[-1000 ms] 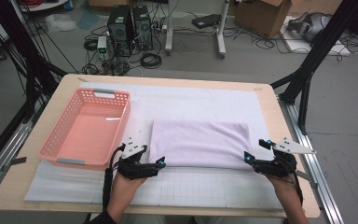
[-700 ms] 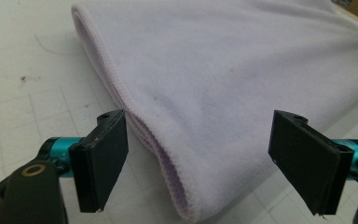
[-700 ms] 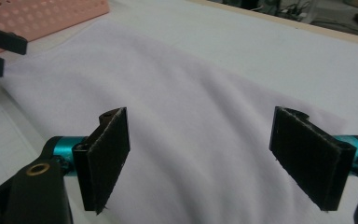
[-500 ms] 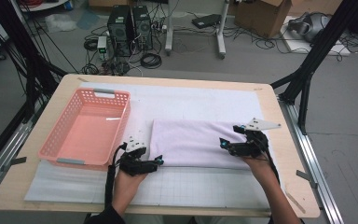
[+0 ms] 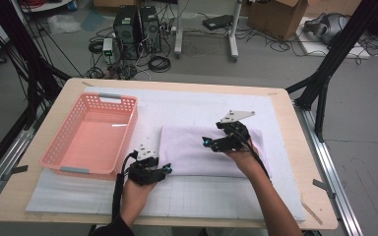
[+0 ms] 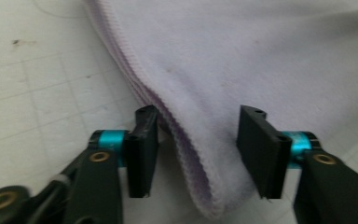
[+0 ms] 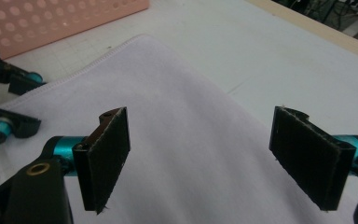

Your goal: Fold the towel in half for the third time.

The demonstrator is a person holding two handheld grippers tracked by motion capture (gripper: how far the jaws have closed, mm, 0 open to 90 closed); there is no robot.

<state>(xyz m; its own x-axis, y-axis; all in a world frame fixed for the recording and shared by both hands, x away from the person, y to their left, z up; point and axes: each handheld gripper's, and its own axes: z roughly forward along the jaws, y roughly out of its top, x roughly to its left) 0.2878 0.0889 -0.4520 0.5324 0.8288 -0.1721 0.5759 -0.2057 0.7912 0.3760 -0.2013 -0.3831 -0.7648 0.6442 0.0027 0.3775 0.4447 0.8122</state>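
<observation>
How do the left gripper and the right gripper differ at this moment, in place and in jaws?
The left gripper sits at the near left corner of the folded lilac towel, its jaws just closing around the layered edge; the right gripper hovers over the towel's middle, jaws wide with nothing between them. Both have black jaws.

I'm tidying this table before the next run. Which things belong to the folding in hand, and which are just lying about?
In use:
- towel
- left hand-held gripper, jaws just closing around the towel's corner
- right hand-held gripper, open over the towel

Lying about:
- pink basket
- white mat
</observation>
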